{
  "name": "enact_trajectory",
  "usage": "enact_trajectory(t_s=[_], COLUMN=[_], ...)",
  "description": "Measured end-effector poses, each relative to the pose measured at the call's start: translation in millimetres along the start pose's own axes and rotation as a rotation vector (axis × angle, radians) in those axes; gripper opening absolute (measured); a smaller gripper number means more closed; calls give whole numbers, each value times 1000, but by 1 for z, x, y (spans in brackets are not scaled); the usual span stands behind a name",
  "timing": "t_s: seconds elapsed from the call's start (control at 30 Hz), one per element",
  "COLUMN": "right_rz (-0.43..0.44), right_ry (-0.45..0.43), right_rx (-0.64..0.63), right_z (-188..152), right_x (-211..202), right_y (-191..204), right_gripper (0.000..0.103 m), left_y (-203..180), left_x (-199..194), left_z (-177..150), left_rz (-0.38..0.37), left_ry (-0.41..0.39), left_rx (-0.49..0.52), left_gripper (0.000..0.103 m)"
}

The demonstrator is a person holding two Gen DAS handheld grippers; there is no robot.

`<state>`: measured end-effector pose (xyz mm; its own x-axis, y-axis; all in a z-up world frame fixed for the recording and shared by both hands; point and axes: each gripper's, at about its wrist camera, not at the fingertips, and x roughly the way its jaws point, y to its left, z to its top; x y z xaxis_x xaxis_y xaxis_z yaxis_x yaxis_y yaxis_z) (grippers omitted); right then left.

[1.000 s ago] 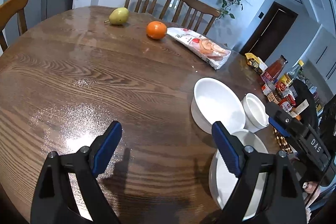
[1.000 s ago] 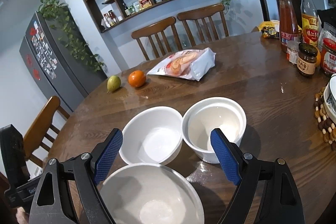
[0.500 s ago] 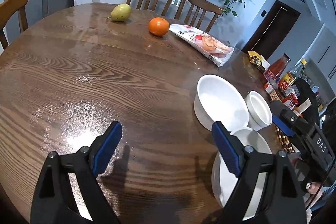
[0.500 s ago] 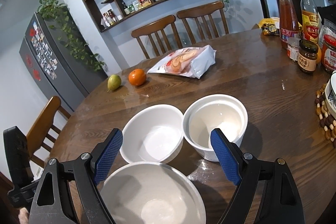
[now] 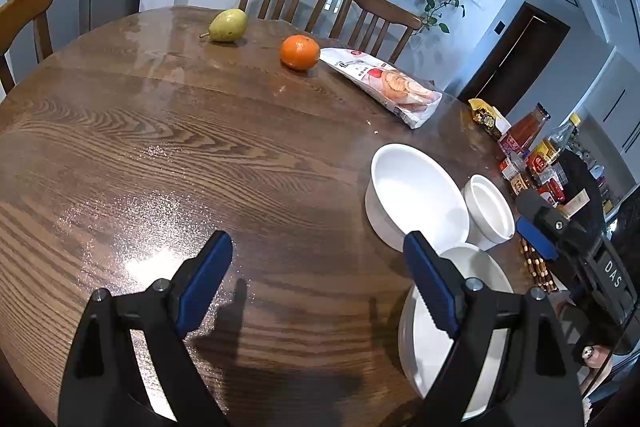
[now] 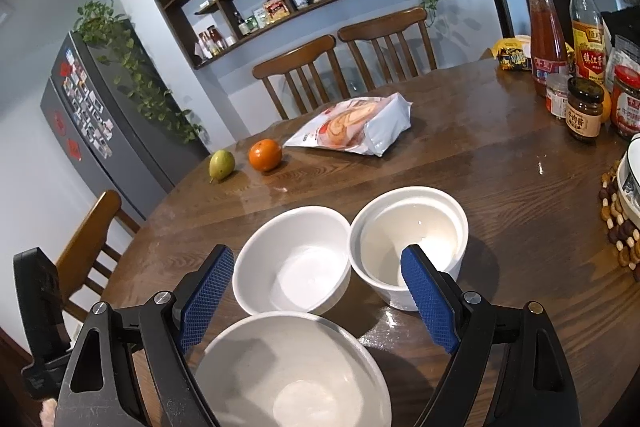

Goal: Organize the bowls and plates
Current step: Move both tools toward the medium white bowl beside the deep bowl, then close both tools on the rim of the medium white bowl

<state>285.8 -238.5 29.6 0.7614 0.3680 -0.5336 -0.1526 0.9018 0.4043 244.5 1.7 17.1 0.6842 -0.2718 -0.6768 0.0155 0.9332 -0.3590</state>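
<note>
Three white bowls stand close together on the round wooden table (image 5: 200, 147). In the right wrist view the wide shallow bowl (image 6: 292, 371) is nearest, directly below my right gripper (image 6: 318, 259), which is open and holds nothing. Beyond it sit the medium bowl (image 6: 296, 267) and, touching it on the right, the small deep bowl (image 6: 416, 223). In the left wrist view my left gripper (image 5: 316, 251) hangs open over bare wood, left of the bowls. Its right finger covers part of the wide bowl (image 5: 476, 267); the medium bowl (image 5: 416, 195) and small bowl (image 5: 492, 207) lie behind.
A pear (image 5: 228, 25), an orange (image 5: 299, 51) and a snack bag (image 5: 392, 87) lie at the far side. Sauce bottles and jars (image 6: 584, 107) crowd the right edge by a beaded trivet (image 6: 616, 219) bearing a dish. Wooden chairs (image 6: 384, 43) ring the table.
</note>
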Motion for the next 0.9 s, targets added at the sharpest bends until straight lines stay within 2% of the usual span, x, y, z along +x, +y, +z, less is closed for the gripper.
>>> enact_trajectory(t_s=[0.57,0.7,0.8,0.9], right_rz=[38,107,161,170], right_ry=[-10,-10,-3,-6], right_rx=[31,40,56,32], right_z=[2,7,18,37], right_x=[-3,-8,-14,-23], right_y=[-4,-4,-2,7], right_gripper=[86,86,86,86], left_y=[-3,-7,-12,-25], left_x=[-5,-9,-15,-23], left_z=[2,9,24,37], left_rz=[-37,-82,-150,-125], left_ry=[9,37,50,42], left_rx=[-23,-56,-100,-78], left_gripper=[86,86,86,84])
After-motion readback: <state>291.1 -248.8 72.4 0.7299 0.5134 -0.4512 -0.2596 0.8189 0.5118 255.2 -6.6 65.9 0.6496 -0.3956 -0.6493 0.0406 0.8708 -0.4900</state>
